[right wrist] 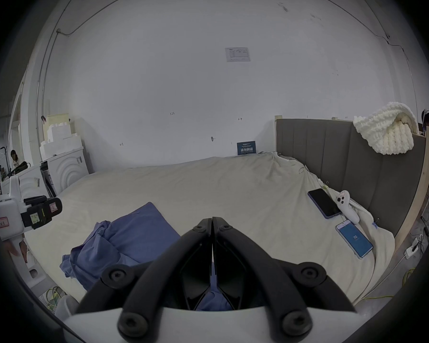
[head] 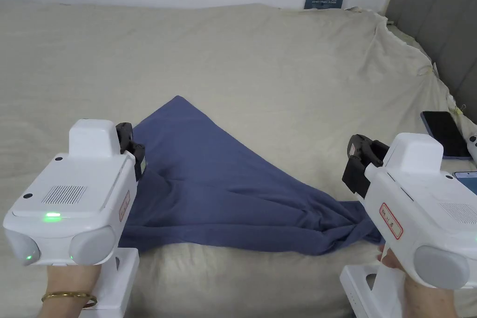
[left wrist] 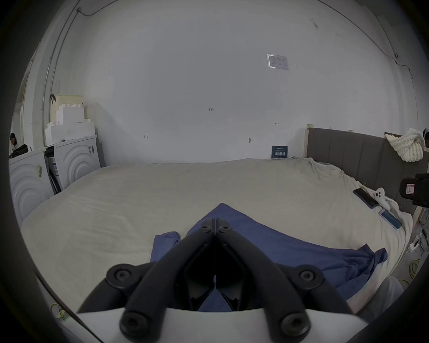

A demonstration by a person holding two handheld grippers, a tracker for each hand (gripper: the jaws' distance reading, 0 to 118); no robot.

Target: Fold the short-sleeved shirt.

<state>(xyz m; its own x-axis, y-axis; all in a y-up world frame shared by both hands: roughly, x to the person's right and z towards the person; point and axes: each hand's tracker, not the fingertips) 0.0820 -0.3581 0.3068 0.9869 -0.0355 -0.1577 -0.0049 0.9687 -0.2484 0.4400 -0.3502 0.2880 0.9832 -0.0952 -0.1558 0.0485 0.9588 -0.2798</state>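
In the head view we hold the left gripper (head: 135, 149) over the left edge of the blue shirt (head: 223, 184), and the right gripper (head: 356, 165) above the beige bedsheet (head: 261, 67) just past the shirt's bunched right end; from here we cannot tell how either pair of jaws stands. The shirt lies near the front edge of the bed, spread in a rough triangle with its point toward the wall. A dark phone (head: 445, 133) lies on the sheet at the right.

In the left gripper view, our left gripper (left wrist: 215, 221) has its jaws pressed together at the tips with nothing between them, above the shirt (left wrist: 295, 252).

In the right gripper view, our right gripper (right wrist: 212, 219) likewise has jaws closed and empty, with the shirt (right wrist: 134, 232) crumpled to the left and a fold of it beneath the jaws.
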